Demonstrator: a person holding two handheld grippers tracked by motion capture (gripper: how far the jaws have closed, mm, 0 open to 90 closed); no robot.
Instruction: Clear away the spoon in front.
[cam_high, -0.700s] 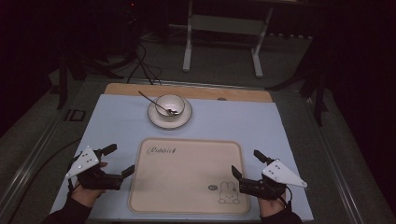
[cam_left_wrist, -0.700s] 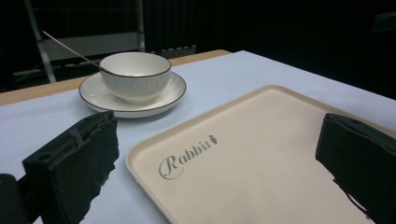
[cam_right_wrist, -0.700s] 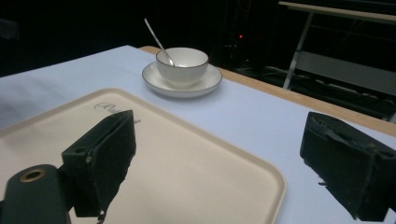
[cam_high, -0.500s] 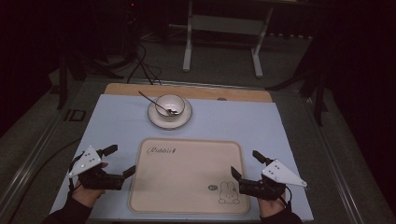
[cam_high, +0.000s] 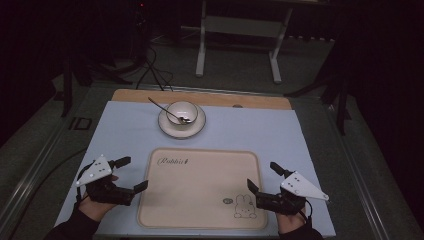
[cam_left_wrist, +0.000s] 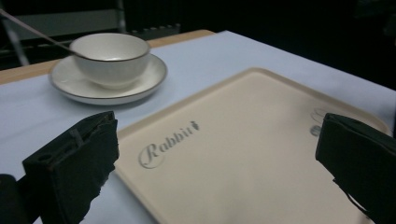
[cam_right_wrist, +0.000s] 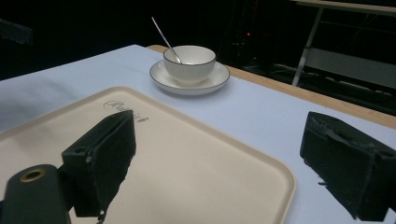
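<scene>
Tray, one, cream, lies flat at the counter's 6 o'clock edge, long axis running 9 to 3. High view shows a rabbit drawing near its 5 o'clock corner. At 12 o'clock stand one saucer, one bowl, one spoon, handle pointing to 10. Left claw and right claw flank it, both released, jaws wide apart.
</scene>
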